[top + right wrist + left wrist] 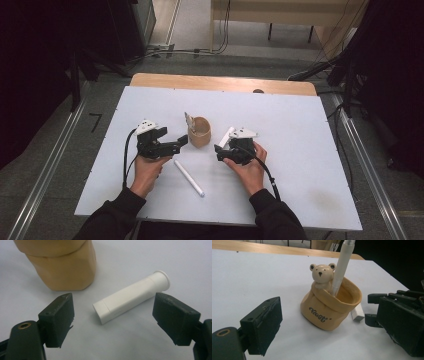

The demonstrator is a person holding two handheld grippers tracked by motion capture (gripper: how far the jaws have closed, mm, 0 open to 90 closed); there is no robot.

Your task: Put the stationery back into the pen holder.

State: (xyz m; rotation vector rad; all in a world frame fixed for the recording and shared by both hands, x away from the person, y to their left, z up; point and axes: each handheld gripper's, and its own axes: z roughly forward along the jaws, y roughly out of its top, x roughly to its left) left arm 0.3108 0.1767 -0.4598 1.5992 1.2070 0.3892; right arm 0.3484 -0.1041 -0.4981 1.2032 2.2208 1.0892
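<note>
- The tan ceramic pen holder shaped like a sack, with a small bear figure at its rim (199,132), stands upright near the middle of the white table sheet (300,130), between the two grippers; in the left gripper view the tan ceramic pen holder (329,311) bears dark lettering on its front, and a slim white pen (342,266) stands in it, leaning against the rim just beside the bear.
- The left gripper (179,145) sits just left of the holder, its tips close to the holder's base; in its own view the jaws are spread wide with nothing between them, and the holder stands ahead of them, apart.
- The right gripper (218,151) sits just right of the holder; its jaws are released, set wide on either side of a short white plastic tube with a flared end (131,296); the tube lies flat on the sheet, untouched by either pad, just beside the holder's base.
- In the high view that short white plastic tube (226,136) lies slantwise between the holder and the right gripper.
- A second long white marker pen (189,178) lies slantwise on the sheet nearer the person, between the two hands, apart from both grippers.
</note>
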